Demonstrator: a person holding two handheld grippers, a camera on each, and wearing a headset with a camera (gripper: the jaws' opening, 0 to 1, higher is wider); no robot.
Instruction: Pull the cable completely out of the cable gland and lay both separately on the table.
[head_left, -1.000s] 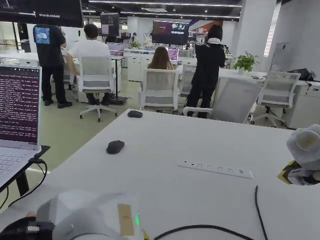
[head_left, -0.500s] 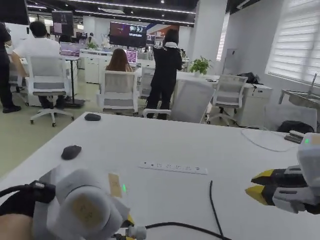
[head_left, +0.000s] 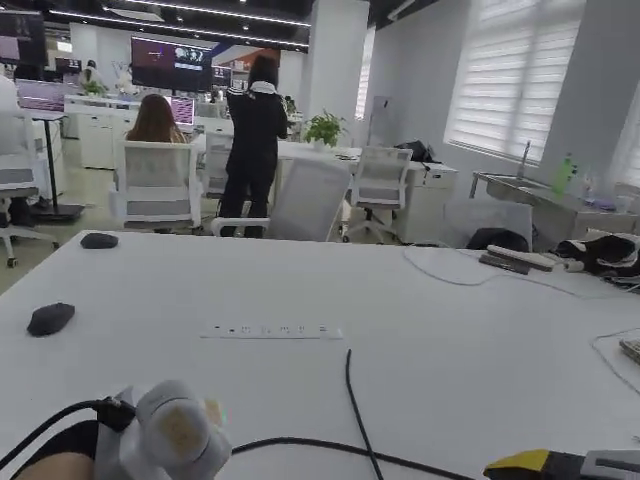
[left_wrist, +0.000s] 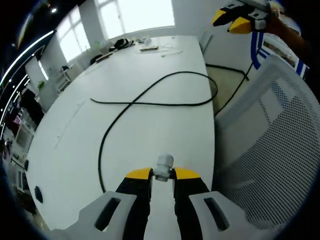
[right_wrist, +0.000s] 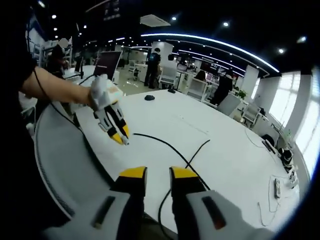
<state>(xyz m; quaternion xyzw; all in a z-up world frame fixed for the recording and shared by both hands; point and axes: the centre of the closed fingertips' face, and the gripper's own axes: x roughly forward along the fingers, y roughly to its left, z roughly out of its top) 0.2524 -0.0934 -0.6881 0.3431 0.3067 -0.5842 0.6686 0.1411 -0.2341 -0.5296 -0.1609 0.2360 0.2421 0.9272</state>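
My left gripper (left_wrist: 162, 174) is shut on a small white cable gland (left_wrist: 164, 162), held above the white table (left_wrist: 125, 145) near its edge. A long black cable (left_wrist: 150, 103) lies in loops on the table; in the right gripper view the cable (right_wrist: 165, 142) runs up to the gland at the left gripper's (right_wrist: 121, 137) tips. My right gripper (right_wrist: 157, 174) is open with nothing between its yellow-tipped jaws, apart from the gland and off to the side. In the head view the left gripper (head_left: 175, 435) sits bottom left, the right gripper (head_left: 535, 464) bottom right.
A white power strip (head_left: 272, 330) lies mid-table beyond the cable (head_left: 352, 400). Two black mice (head_left: 50, 318) (head_left: 98, 240) rest at the left. A mesh chair back (left_wrist: 280, 150) stands beside the table edge. People and office chairs are far behind.
The head camera has swung right. Both grippers now sit lower in the head view, the right one at the bottom edge. The left gripper still holds the gland.
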